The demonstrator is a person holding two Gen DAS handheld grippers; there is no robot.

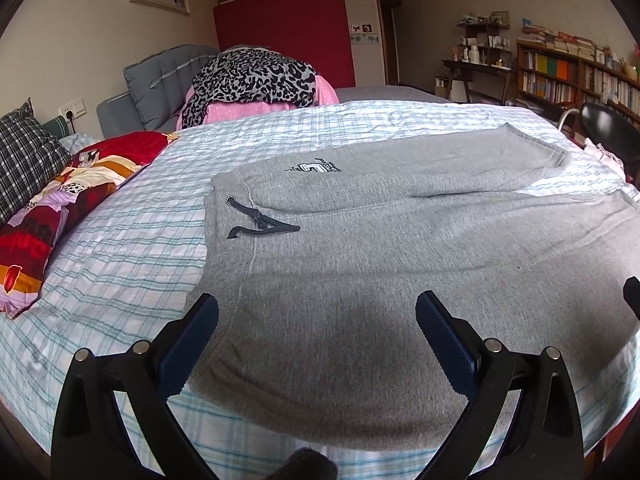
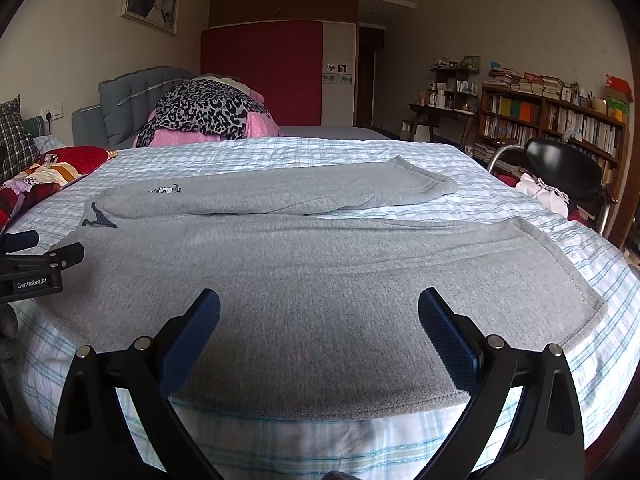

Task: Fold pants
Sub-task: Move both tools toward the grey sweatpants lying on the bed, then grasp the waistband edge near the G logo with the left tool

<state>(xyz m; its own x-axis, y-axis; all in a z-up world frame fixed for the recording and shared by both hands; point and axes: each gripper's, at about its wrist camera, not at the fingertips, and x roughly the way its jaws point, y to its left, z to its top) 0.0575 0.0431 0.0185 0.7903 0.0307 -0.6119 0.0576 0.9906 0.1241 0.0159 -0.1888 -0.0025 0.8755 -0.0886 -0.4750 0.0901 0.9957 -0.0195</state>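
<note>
Grey sweatpants [image 1: 360,240] lie flat across the checked bedsheet [image 1: 120,240], waistband to the left with a dark drawstring [image 1: 260,224], both legs stretching right. My left gripper [image 1: 318,320] is open and empty, just above the near edge of the waist area. My right gripper [image 2: 320,316] is open and empty over the near leg [image 2: 320,272], close to its near edge. The far leg [image 2: 280,192] lies behind it. The left gripper also shows at the left edge of the right wrist view [image 2: 40,256].
A red patterned pillow [image 1: 60,208] and a plaid pillow [image 1: 24,152] lie at the left. A heap of leopard-print and pink bedding [image 1: 256,84] sits at the far side. A black chair [image 2: 560,168] and a bookshelf [image 2: 552,120] stand to the right.
</note>
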